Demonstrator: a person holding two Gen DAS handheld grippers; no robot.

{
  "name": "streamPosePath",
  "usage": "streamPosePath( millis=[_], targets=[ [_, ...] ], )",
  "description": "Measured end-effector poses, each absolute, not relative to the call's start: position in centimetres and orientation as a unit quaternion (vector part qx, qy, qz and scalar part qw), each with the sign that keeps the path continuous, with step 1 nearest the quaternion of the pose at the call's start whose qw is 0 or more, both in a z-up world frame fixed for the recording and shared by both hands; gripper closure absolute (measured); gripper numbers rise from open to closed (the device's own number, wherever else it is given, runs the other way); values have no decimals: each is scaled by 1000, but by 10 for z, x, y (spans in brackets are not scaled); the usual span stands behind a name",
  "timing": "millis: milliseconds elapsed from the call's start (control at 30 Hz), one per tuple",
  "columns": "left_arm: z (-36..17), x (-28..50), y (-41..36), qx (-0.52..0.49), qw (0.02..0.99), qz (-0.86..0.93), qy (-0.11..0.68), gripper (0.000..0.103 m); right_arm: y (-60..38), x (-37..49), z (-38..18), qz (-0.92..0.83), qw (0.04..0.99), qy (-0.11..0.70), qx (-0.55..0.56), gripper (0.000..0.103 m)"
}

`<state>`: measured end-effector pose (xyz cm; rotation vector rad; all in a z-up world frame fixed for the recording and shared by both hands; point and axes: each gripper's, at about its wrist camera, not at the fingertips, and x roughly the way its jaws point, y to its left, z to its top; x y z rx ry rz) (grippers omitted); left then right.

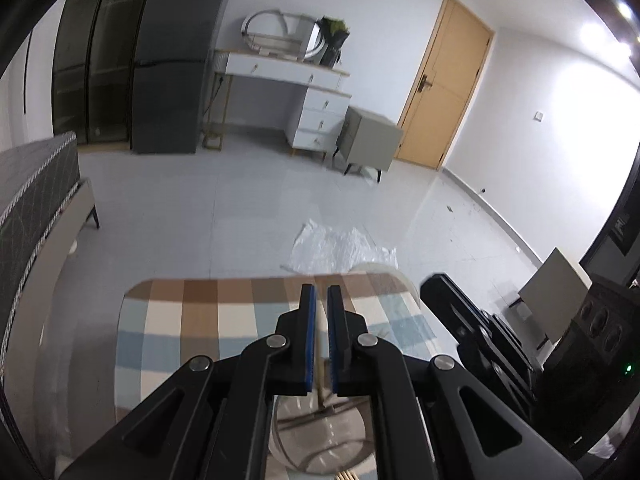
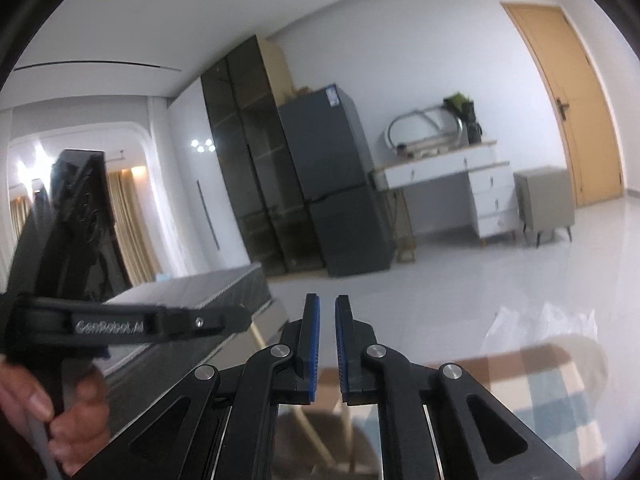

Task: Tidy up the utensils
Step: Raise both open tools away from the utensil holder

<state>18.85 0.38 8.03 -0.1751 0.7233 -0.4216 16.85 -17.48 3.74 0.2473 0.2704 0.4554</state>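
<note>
Two black grippers with blue pads: left gripper (image 1: 321, 300) and right gripper (image 2: 327, 312) each show a narrow gap, nothing gripped. Beneath them, a clear glass cup (image 1: 320, 432) holds thin wooden chopsticks (image 1: 321, 384) on the checked tablecloth (image 1: 200, 320). Beyond, crumpled clear plastic sheet (image 1: 336, 244) on grey floor tiles.

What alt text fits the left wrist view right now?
The left claw hangs over a checked tablecloth, its blue pads slightly apart with nothing gripped; a glass container sits below. The right claw shows at the right edge, a white desk beyond.
</note>
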Motion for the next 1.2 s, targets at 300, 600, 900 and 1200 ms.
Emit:
streamPosePath(
  millis=[300,600,900,1200],
  targets=[
    [110,140,15,-67,925,-123,353,44,-206,116,57,181,961,157,141,48],
    [126,78,12,-54,948,-81,302,17,-217,40,79,146,973,133,119,11],
    [118,43,13,-52,961,-70,261,15,-219,-1,86,132,979,118,105,0],
    [99,9,14,-75,966,-95,229,16,-217,-24,67,161,972,127,113,0]
  ],
)
